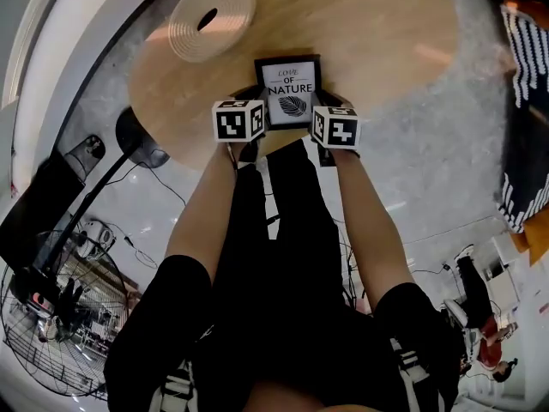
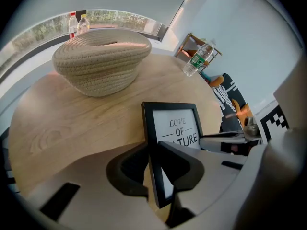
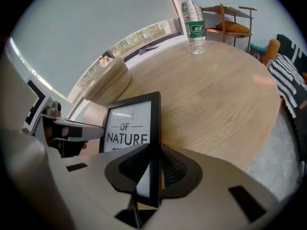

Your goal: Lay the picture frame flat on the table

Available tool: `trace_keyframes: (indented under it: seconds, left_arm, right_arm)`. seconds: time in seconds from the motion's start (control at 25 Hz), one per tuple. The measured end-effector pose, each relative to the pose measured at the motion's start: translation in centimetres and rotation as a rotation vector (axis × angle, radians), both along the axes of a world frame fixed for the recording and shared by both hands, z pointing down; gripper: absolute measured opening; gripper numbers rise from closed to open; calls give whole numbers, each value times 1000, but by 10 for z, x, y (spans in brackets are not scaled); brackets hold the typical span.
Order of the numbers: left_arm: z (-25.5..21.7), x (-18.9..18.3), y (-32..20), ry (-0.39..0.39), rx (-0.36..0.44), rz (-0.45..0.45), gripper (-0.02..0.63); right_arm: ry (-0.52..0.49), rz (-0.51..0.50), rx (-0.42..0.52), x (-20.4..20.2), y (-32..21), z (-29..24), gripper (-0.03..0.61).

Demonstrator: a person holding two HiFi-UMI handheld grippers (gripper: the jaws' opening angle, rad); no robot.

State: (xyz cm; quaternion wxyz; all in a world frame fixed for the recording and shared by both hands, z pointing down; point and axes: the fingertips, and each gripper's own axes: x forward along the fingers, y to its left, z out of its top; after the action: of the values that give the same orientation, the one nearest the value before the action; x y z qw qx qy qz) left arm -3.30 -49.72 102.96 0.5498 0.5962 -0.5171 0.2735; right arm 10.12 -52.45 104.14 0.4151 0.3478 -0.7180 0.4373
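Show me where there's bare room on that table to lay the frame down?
Wide bare wood lies beyond the frame, between basket and bottle, and over the right half of the table. It's crowded at the near edge, where left tool and right tool clamp the frame.

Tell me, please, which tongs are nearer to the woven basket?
Left. The left tongs clamp the picture frame on its edge facing the woven basket; the right tongs clamp the opposite edge, farther away.

A black short-sleeved top (image 1: 167, 303) and black trousers (image 1: 287, 213) are worn. Just beyond the trousers, the pale grey plastic left gripper (image 2: 153, 164) and right gripper (image 3: 152, 169) are lined with dark grey pads (image 3: 176, 169). Each is fitted with a white cube (image 1: 238, 120) printed with black square markers.
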Motion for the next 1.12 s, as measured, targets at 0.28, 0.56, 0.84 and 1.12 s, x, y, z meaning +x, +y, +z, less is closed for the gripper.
trace_keyframes:
  seconds: [0.28,0.56,0.84,1.12]
  left_arm:
    - [-8,-9,-9,-69,80,1,88]
    - [-129,-28,-19,-112,255,-3,98]
    - [-324,-59,-16,-227,525,-37,60]
    - [-547,-72,57,-338,815,6,25]
  right_arm:
    - [40,-7,101,-5,-13,-11,92]
    - [-9,75,285,-8,-38,-129,87]
    - [-161,92,535,-41,-30,-333,60]
    - [-319,110,865,-62,35,-569,15]
